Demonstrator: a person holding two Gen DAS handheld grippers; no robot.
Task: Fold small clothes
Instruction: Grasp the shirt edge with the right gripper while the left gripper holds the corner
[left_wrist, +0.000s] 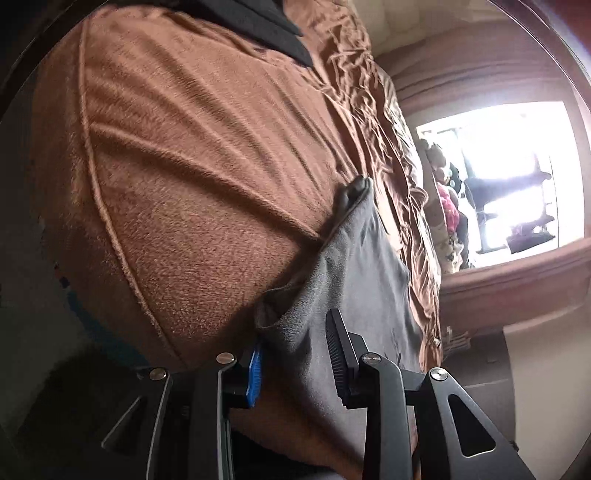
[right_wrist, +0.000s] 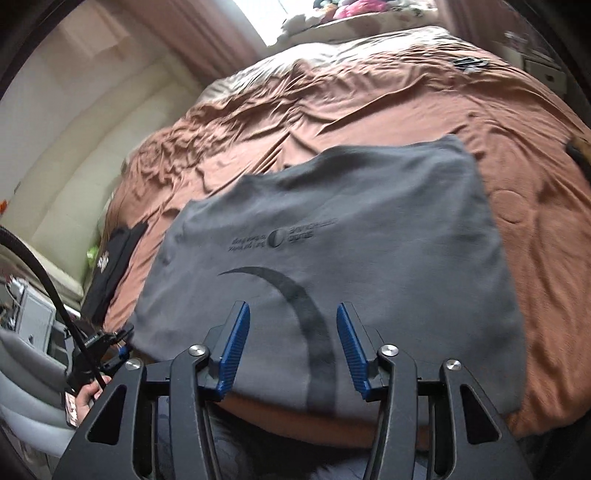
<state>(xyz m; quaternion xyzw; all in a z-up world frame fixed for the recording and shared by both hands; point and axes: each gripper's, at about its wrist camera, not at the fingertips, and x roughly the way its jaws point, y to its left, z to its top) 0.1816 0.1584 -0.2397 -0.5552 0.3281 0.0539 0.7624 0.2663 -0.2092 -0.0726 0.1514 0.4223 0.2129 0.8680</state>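
Your left claw gripped a bunched edge of the grey cotton T-shirt with a dark crescent print. Your right claw hung unclenched above that shirt, which lay spread on the bed's rumpled brown sheet.

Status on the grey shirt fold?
Done: grey printed T-shirt lies folded to a rough rectangle on the brown bedspread. In hand: left gripper holds its edge; right gripper hovers open above it. Left: further folds.
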